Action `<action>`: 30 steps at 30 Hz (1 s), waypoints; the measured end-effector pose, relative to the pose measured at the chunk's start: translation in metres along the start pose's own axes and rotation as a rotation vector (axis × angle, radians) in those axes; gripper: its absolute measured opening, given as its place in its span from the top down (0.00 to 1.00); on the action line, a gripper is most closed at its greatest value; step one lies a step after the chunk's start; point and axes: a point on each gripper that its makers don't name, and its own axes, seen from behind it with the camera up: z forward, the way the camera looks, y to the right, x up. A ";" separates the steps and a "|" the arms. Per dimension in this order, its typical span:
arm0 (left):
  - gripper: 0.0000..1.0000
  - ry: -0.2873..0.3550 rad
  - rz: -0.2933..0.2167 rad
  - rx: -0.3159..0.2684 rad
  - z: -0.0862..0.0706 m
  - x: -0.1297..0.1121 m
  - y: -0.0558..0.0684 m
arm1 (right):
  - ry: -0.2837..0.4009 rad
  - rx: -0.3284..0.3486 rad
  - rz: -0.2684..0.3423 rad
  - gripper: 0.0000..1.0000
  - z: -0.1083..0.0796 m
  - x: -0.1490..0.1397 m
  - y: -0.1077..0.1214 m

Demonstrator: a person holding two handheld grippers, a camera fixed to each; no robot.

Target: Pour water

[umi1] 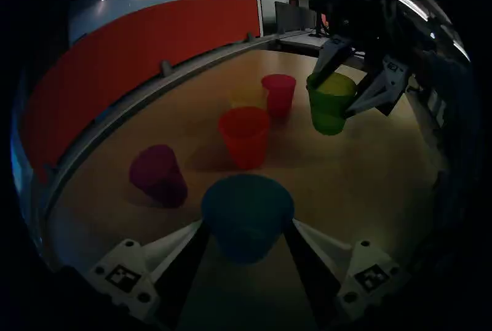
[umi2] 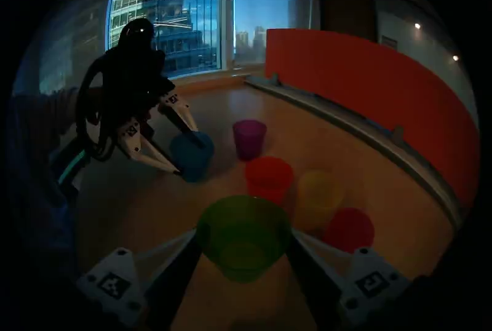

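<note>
My left gripper (umi1: 246, 232) is shut on a blue cup (umi1: 247, 215), held above the wooden table; it also appears across the table (umi2: 189, 154) with the blue cup (umi2: 192, 155). My right gripper (umi2: 244, 242) is shut on a green cup (umi2: 244, 235), tilted slightly; far off in the left gripper view that gripper (umi1: 337, 98) holds the green cup (umi1: 330, 102) in the air. On the table between them stand an orange cup (umi1: 245, 136), a yellow cup (umi1: 248, 96), a red cup (umi1: 278, 93) and a purple cup (umi1: 158, 174). No water can be made out.
The wooden table (umi1: 344, 177) runs along a red partition wall (umi1: 141, 54) with a grey ledge. Large windows (umi2: 184, 17) stand behind the left gripper. A person's sleeve (umi2: 37, 165) shows at the left edge.
</note>
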 end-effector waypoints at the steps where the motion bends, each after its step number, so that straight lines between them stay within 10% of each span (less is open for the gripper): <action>1: 0.17 -0.002 0.000 -0.001 0.001 0.000 0.000 | -0.002 0.001 0.001 0.10 0.001 -0.001 0.000; 30: 0.16 -0.035 -0.003 -0.020 0.008 -0.013 0.002 | -0.040 0.009 0.001 0.10 0.027 -0.025 -0.004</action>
